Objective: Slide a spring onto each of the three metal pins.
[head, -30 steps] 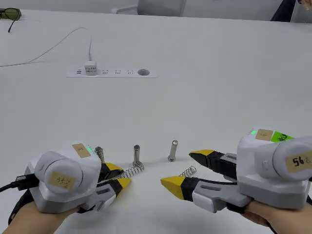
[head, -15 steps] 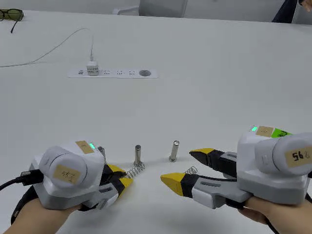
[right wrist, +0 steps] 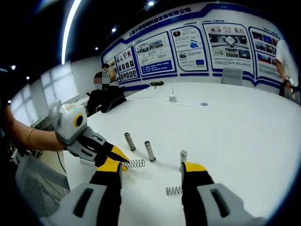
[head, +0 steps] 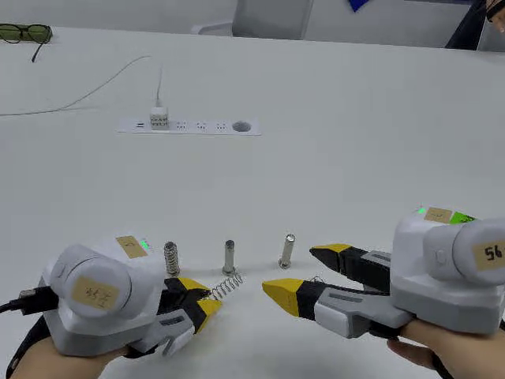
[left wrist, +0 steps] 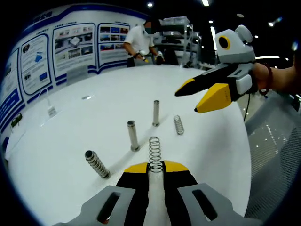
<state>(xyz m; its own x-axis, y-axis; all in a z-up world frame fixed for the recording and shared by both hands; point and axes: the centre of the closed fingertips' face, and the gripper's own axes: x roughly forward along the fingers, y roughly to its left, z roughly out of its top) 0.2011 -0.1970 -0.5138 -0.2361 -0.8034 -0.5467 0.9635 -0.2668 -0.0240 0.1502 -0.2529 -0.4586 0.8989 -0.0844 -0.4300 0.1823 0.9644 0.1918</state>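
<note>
The left gripper (head: 209, 304) is clamping 1 spring (left wrist: 155, 150) by its end so the free coils are pointing toward the bare middle pin (left wrist: 133, 135), while the right gripper (head: 293, 270), jaws wide, is lining up on a loose spring (right wrist: 174, 190) near the right pin (right wrist: 183, 160).

Row on the surface (head: 355, 158): left pin (left wrist: 88, 154) inside a spring (head: 171, 259), middle pin (head: 229, 257), right pin (head: 287, 250); second spring (head: 226, 285) in the left tool (head: 208, 304), before the middle pin; third spring (left wrist: 178, 125) lies before the right pin.
</note>
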